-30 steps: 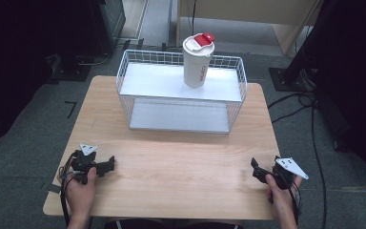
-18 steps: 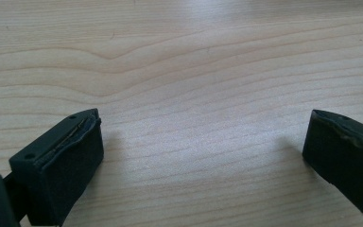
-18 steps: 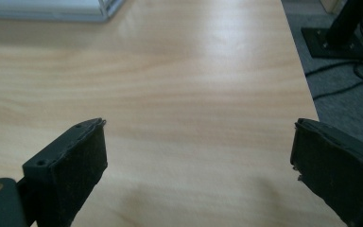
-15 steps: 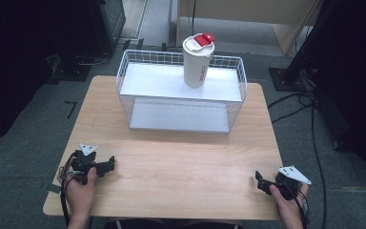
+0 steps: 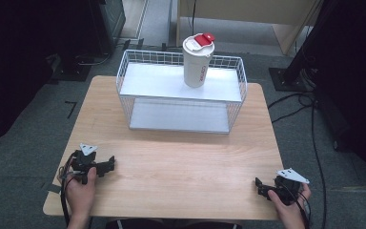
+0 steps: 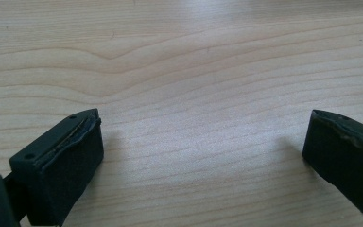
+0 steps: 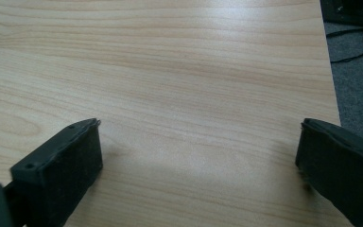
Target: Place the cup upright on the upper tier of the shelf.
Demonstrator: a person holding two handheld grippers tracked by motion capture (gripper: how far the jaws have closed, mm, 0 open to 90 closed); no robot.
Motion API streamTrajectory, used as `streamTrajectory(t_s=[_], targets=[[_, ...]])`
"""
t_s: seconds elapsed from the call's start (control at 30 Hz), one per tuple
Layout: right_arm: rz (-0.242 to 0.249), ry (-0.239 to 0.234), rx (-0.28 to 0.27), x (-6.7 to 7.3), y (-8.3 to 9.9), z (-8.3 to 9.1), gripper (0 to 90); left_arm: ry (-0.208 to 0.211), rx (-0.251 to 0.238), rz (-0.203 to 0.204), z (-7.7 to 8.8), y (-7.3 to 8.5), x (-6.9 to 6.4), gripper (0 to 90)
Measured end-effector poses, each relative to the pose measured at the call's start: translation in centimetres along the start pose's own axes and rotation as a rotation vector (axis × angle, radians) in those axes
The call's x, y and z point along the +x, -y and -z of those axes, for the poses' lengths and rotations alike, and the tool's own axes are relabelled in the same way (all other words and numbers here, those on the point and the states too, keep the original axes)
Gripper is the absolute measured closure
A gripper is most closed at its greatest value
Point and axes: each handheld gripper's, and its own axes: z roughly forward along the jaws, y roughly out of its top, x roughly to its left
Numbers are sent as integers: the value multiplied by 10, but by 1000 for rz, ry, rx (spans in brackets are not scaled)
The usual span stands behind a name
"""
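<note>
Hand-held gripper (image 5: 259,185) jaws half-hidden

Standing upright on wire basket (image 5: 124,78) shelf: white cup (image 5: 196,64); resting low near table (image 5: 181,157) front corners, well apart: left gripper (image 5: 108,165), right gripper (image 5: 260,187)

left gripper (image 5: 108,164): black, grey three-cornered plate, cable | right gripper (image 5: 259,185): black, grey plate, cable
</note>
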Motion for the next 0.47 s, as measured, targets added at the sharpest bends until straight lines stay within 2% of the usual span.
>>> streamTrajectory(t_s=[0.47], targets=[[13, -12, 2, 1, -2, -2, 2, -1, 0, 3, 0, 0, 0, 0]])
